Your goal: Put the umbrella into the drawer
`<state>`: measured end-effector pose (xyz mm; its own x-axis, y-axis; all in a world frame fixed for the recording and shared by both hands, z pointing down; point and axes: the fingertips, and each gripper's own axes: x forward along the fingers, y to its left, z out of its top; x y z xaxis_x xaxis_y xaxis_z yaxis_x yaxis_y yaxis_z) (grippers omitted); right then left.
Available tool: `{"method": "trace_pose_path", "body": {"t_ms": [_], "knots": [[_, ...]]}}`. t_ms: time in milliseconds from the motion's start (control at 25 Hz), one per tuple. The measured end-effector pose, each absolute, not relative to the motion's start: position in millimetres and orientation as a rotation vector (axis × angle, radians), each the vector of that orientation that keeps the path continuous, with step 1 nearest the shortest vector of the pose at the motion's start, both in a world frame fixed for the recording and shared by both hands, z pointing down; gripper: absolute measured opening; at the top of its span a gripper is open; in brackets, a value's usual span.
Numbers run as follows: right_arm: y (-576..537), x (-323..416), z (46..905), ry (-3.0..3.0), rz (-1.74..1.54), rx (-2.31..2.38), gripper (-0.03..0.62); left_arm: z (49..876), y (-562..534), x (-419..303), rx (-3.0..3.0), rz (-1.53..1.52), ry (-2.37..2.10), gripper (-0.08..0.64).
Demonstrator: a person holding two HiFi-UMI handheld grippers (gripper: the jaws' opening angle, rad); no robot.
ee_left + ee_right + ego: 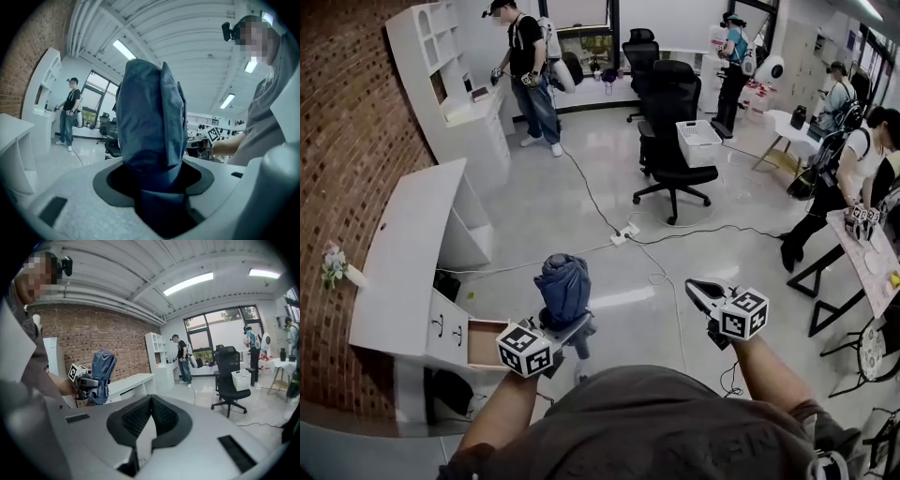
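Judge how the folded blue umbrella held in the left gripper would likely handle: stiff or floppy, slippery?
The umbrella is probably soft and floppy on the outside: its cloth bulges in wrinkled folds above the jaws of the left gripper. It stands upright from the grip, which suggests a stiff core inside. Its bulky top may tend to tip.

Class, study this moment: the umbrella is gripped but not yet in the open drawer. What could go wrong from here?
1. The left gripper holds the folded umbrella upright by its lower end. Most of its bulk sits above the grip, so it may tip or slip.
2. The open drawer looks small, so the umbrella could catch on its rim unless laid lengthwise.
3. Cables cross the floor nearby and could trip the person.
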<state>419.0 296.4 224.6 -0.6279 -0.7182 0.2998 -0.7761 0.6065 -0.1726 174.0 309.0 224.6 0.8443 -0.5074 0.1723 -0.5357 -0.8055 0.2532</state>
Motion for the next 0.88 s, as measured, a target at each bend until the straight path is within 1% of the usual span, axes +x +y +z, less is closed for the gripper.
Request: {"method": "trace_pose_path", "body": {"t_ms": [280,480,600,880], "knots": [[184,340,208,-2.621,0.424,1.305,-0.006,213,182,115,2.788,0.186,-0.656,0.256],[129,307,212,-2.59,0.452,1.336,-0.006,215,119,88,2.789,0.184,-0.601,0.256],[108,296,218,-2.572,0.471,1.324,-0.006,219,96,78,2.782,0.177,-0.593,0.256],[57,301,228,-2.571,0.503,1.305,-0.006,230,54,71,2.743,0.188,-0.634,0.256]]}}
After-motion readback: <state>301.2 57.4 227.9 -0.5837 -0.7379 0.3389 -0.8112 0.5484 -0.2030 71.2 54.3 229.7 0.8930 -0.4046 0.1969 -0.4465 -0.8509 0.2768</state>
